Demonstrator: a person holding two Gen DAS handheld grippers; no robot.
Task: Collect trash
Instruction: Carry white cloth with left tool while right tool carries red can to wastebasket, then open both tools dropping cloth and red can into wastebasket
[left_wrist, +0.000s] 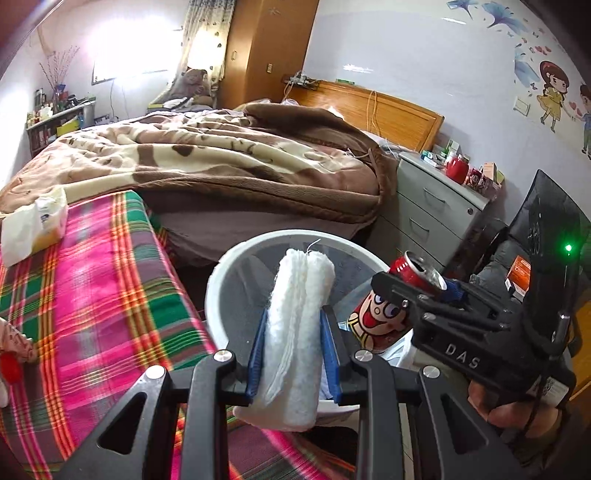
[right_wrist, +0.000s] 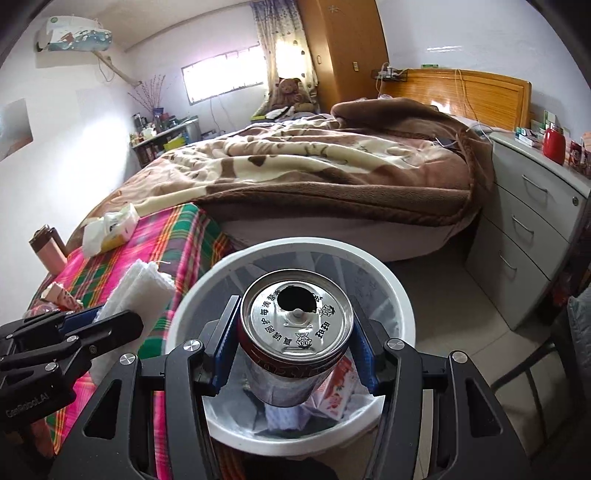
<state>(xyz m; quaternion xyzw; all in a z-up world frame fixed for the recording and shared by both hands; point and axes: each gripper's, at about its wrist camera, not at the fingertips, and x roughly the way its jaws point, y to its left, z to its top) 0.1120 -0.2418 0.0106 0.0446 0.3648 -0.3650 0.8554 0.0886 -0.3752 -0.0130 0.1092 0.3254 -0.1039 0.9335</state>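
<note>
Standing upright in right claw (right_wrist: 295, 350), opened can (right_wrist: 295, 325), above bin (right_wrist: 395, 295)

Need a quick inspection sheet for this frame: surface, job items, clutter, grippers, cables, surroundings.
Surface: plaid cloth beside a bed.
Job's things: folded white tissue, opened can, white bin with trash already inside.
Clutter: tissue pack, pink bottle on the cloth.
Grippers: left gripper shut on the tissue near the bin; right gripper shut on the can above the bin.
Cables: cords hang over the headboard.
Surroundings: grey drawers, wardrobe.
</note>
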